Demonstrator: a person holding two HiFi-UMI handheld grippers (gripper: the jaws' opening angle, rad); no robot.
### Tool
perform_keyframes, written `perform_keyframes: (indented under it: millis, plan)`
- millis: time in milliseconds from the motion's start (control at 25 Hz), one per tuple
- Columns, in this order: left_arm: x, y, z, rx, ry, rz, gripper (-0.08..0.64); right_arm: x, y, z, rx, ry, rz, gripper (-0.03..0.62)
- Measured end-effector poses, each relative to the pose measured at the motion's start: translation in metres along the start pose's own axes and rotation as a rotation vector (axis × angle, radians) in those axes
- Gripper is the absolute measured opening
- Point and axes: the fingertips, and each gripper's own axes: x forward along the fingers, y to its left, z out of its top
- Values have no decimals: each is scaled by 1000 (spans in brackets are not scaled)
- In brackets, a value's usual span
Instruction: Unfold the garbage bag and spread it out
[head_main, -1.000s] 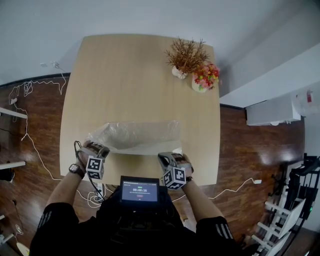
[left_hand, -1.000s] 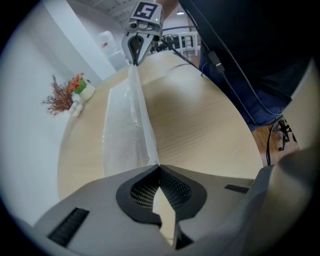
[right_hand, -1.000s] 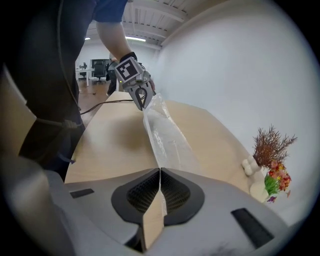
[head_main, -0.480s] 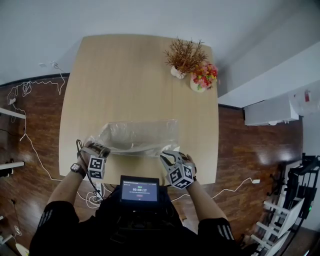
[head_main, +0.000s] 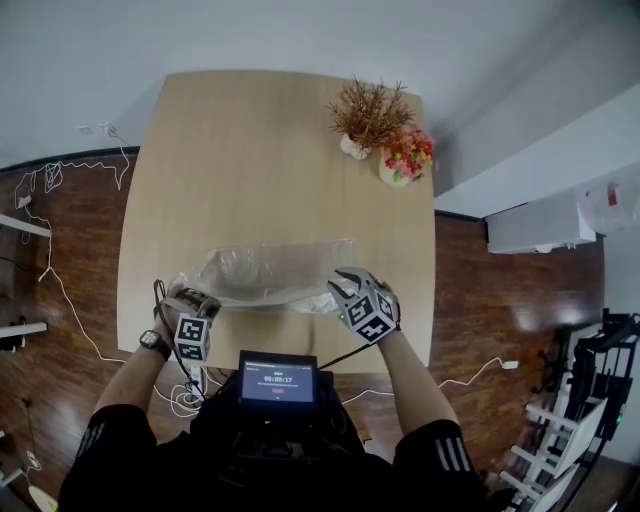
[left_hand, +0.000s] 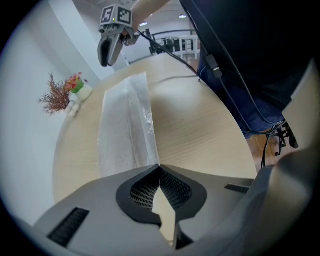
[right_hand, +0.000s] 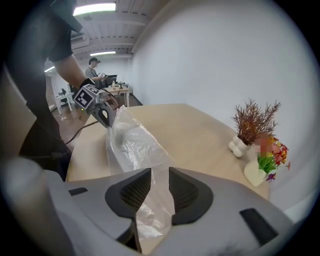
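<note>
Light wood table (head_main: 250, 150) fills mid-frame in the head view; its upper half lies bare, with open room toward the top edge and the left edge. Its near edge is partly covered by the grippers and by a small screen (head_main: 278, 380) at the person's chest. Garbage bag (head_main: 270, 272): clear, wrinkled film on the lower half of the table, long axis running left to right across the frame, roughly along the near edge. Layers and the mouth end are hard to make out through the creases. Its left end is lifted off the wood, its right end is partly behind the right gripper. Left gripper (head_main: 203, 298), lower left: jaws pressed together on the bag's left corner, which meets the tips in the left gripper view (left_hand: 159, 169). Right gripper (head_main: 342, 284), lower right of centre: jaws have just been opening and stand partway apart; film runs loosely through the gap (right_hand: 160, 172) without being pinched. Dried-twig pot (head_main: 372, 118) and flower pot (head_main: 405, 160) sit at the table's upper right corner, well apart from the bag.
</note>
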Motion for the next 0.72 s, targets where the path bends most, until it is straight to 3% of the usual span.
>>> perform_keyframes:
  millis: [160,320,720]
  plan:
    - [0,2,1,-8,0,24,1,29,2,-26,6,81,96,148]
    - [-1,4,0,-25,2,43,2,49,18,-43,-15,169,197,230]
    - [-29,13,11,-109,-30,79,58,71,22,-81,-4,291,244,256]
